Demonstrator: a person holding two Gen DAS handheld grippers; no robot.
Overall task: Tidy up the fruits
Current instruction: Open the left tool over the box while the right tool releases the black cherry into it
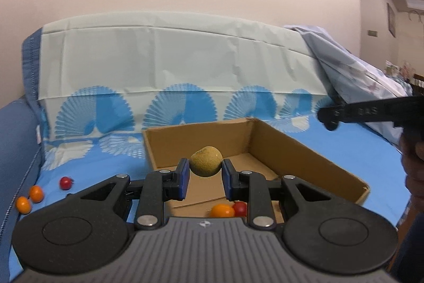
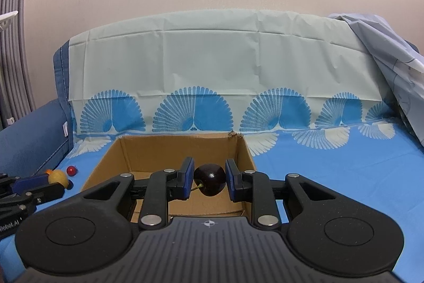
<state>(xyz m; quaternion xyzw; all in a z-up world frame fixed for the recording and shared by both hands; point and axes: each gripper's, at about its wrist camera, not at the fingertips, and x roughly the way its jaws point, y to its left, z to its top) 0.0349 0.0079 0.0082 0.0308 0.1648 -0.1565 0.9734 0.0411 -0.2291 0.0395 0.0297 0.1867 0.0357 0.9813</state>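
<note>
left gripper (image 1: 206, 171) clenched on yellow fruit (image 1: 206, 160), held over box (image 1: 304, 150) for dropping | right gripper (image 2: 209, 180) clenched on dark cherry (image 2: 210, 179), above box too | loose fruits (image 1: 36, 193) on bed

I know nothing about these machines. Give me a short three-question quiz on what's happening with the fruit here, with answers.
1. True or false: the left tool holds a yellowish round fruit.
2. What does the right tool grip? A) a banana B) a dark cherry C) nothing
3. Fill in: an orange fruit and a red one already lie inside the cardboard ____.

Key: 1 true. 2 B, the dark cherry. 3 box.
</note>
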